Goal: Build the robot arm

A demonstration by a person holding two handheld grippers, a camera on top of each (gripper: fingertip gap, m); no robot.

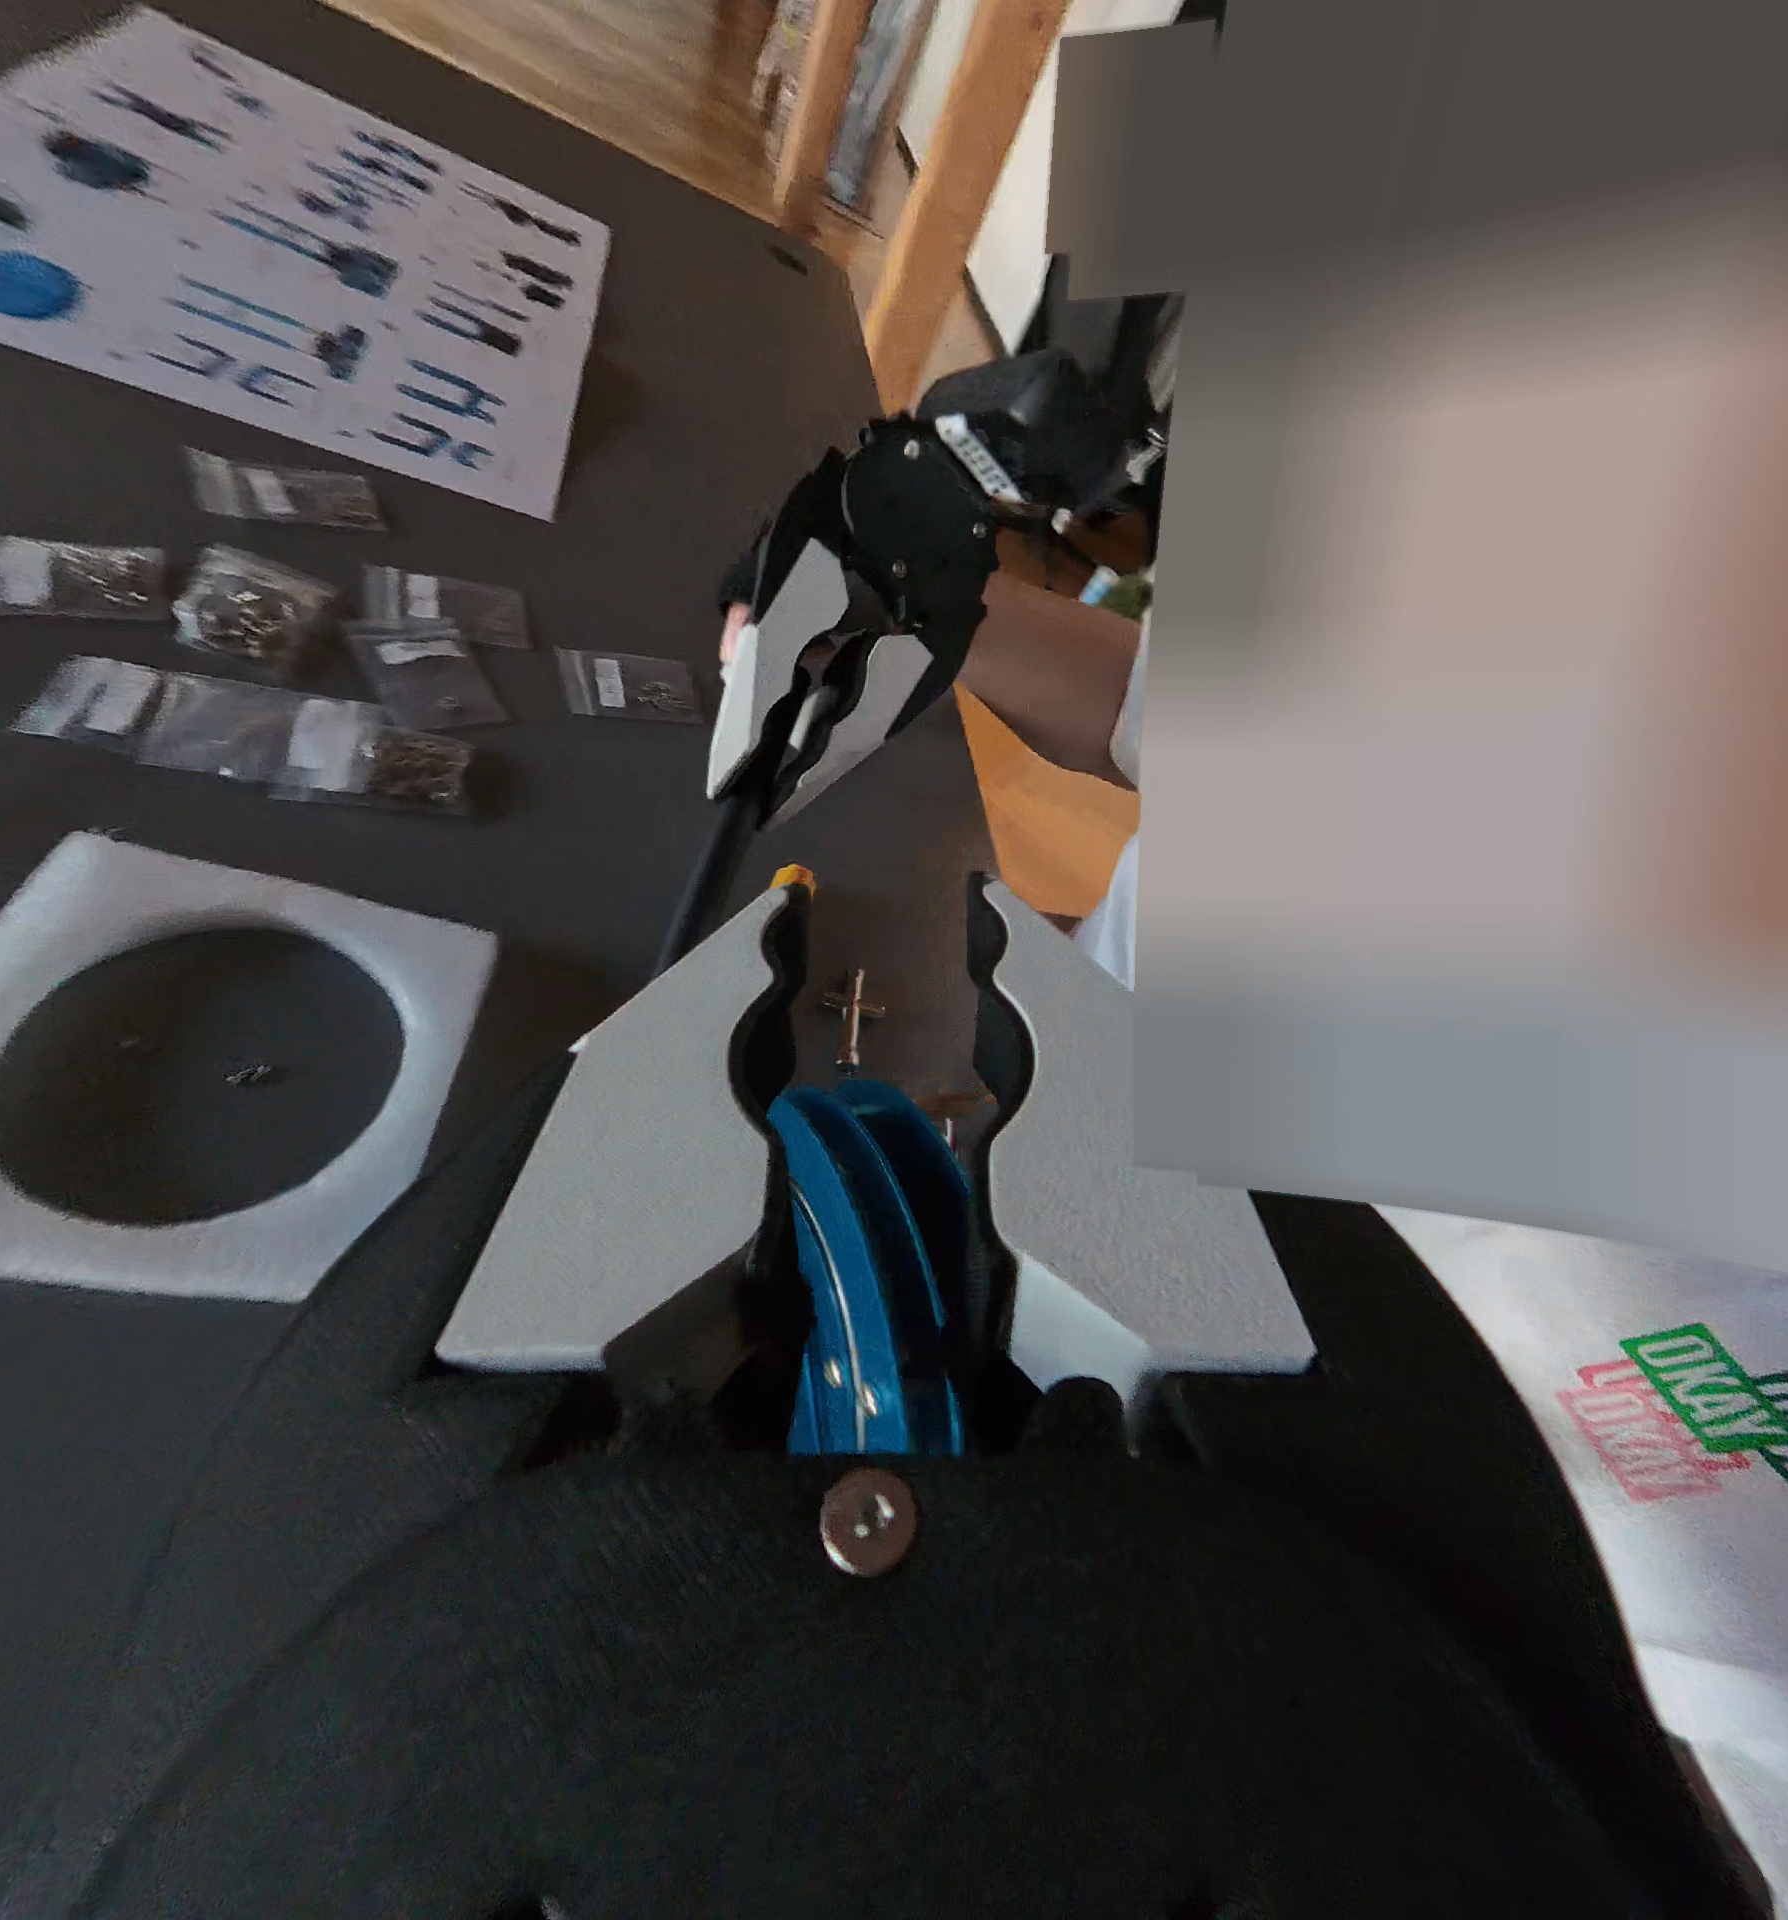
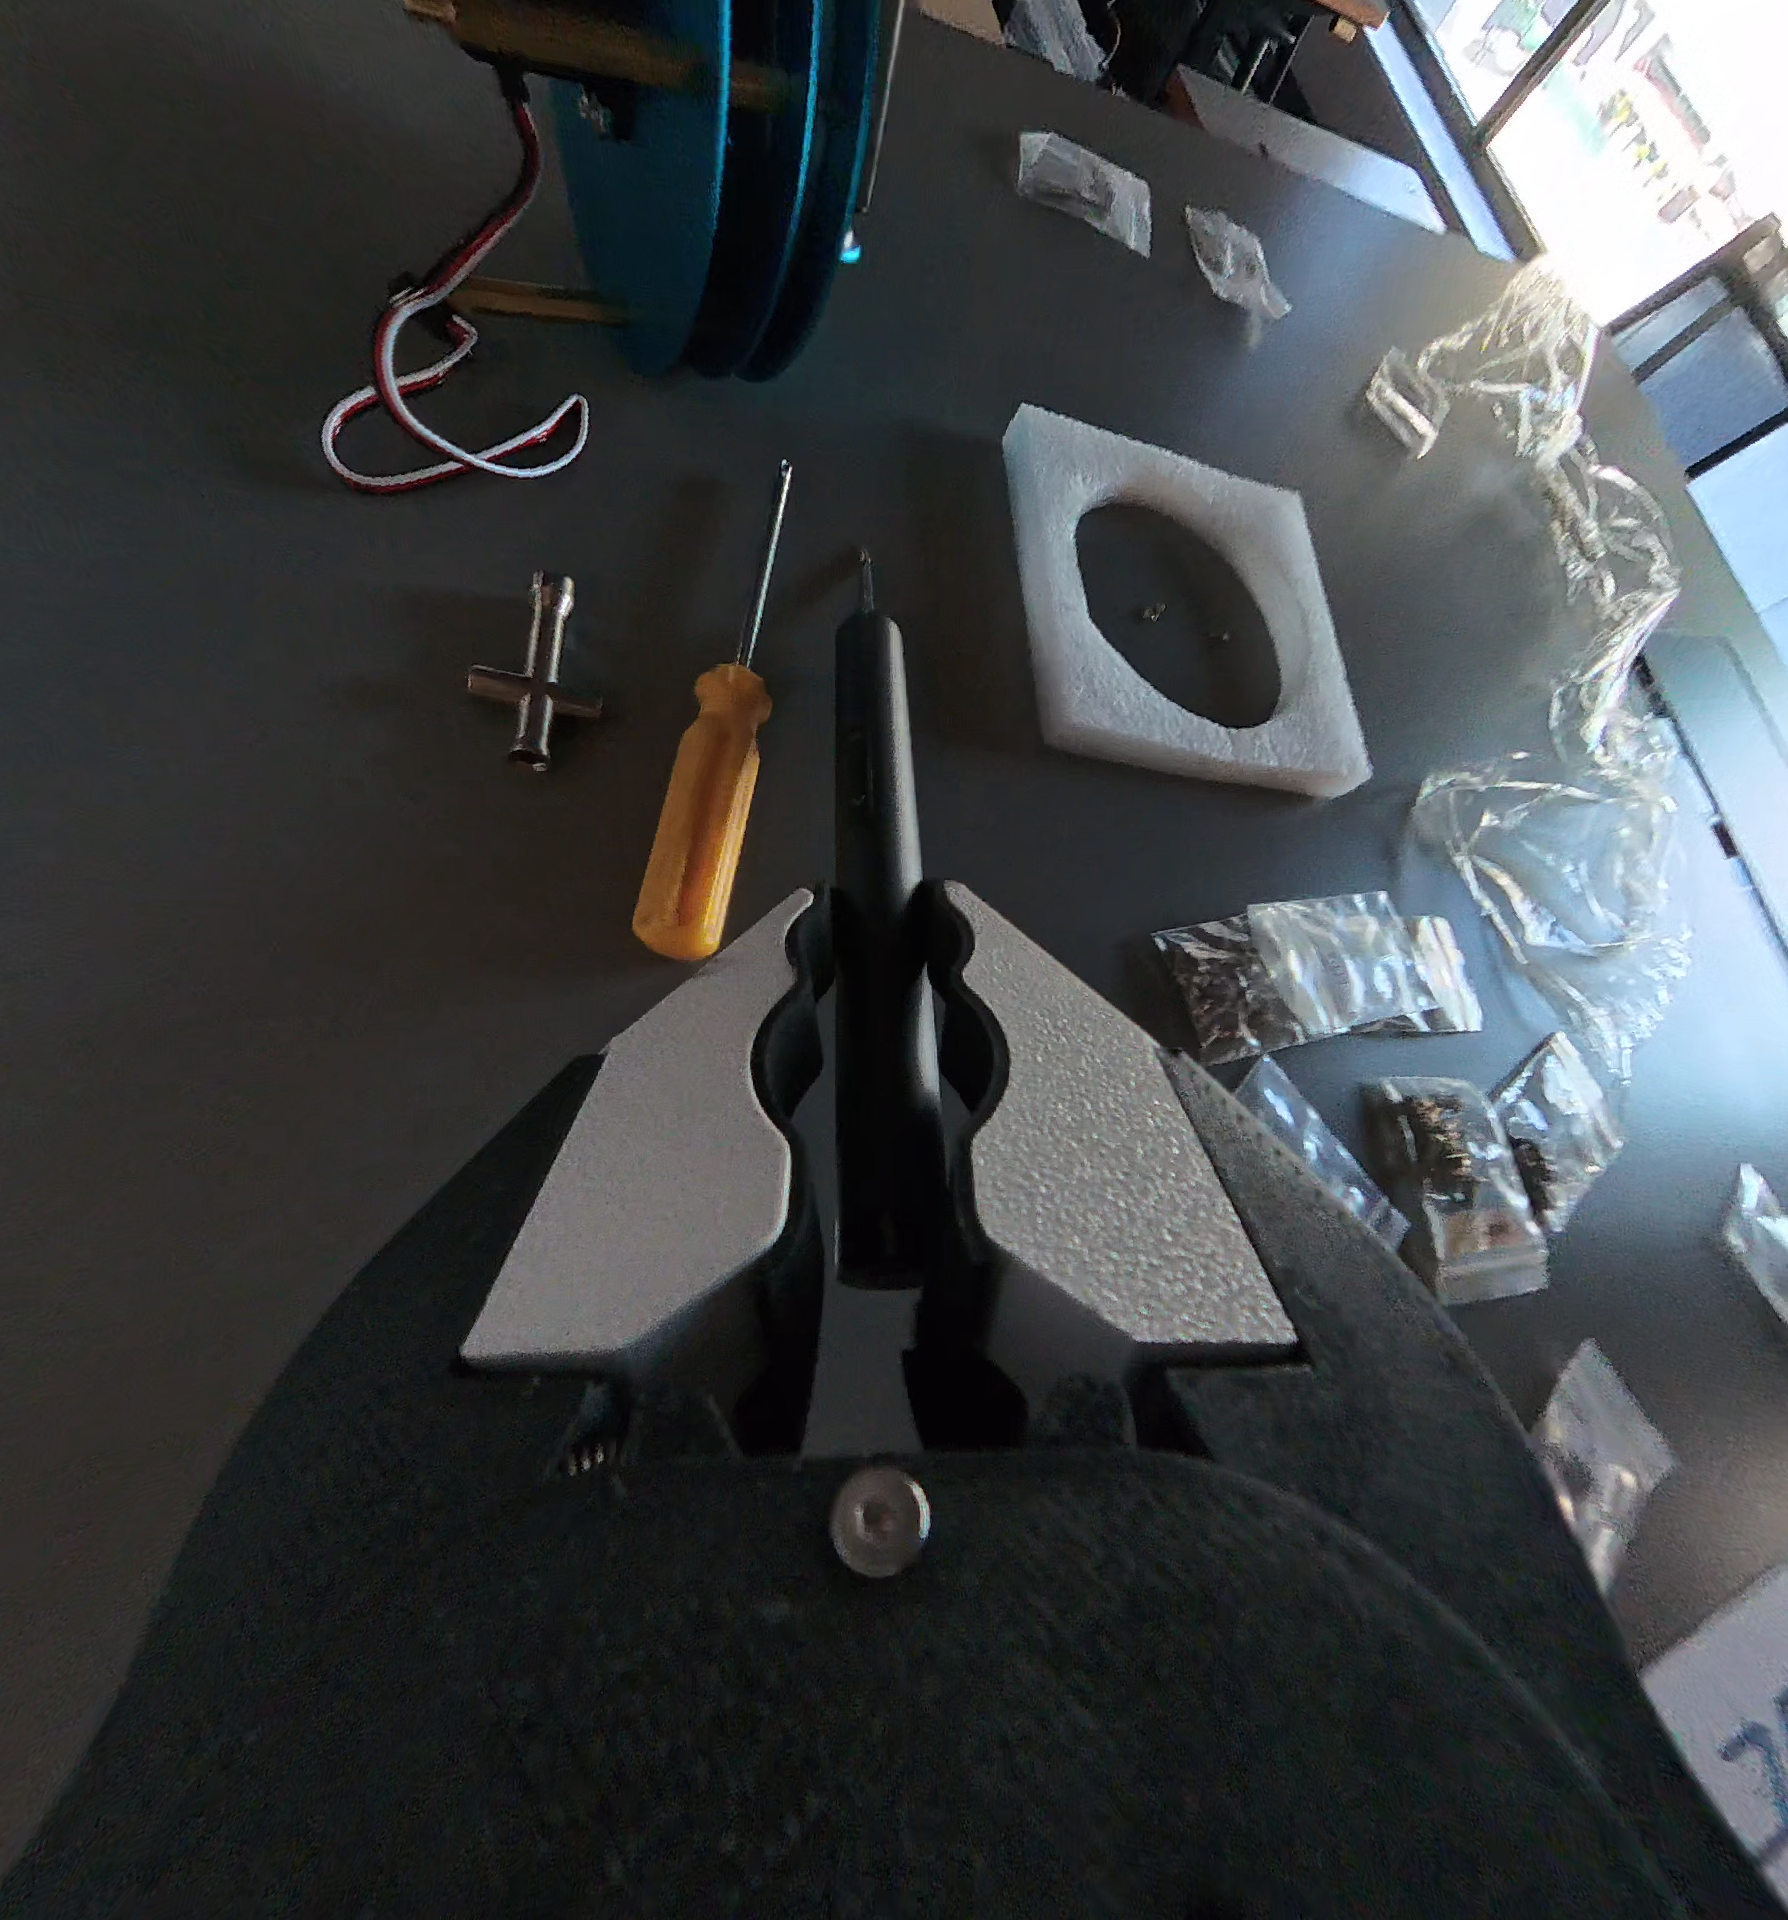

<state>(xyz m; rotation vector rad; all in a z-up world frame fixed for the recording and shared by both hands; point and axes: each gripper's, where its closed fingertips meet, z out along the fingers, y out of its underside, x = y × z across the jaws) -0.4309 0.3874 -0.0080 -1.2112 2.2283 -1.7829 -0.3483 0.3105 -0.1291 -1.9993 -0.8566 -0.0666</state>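
My left gripper is shut on a blue disc assembly held edge-on between its jaws; the same blue discs with brass standoffs and a red-white cable show at the top of the right wrist view. My right gripper is shut on a black electric screwdriver, its bit pointing at the dark table. It also shows in the left wrist view, holding the black tool. An orange-handled screwdriver and a metal cross wrench lie just left of the black tool.
A white foam square with a round hole and small screws inside lies to the right. Several small parts bags and crumpled clear plastic lie farther right. A white printed sheet lies at the table's far side. A person in white stands close.
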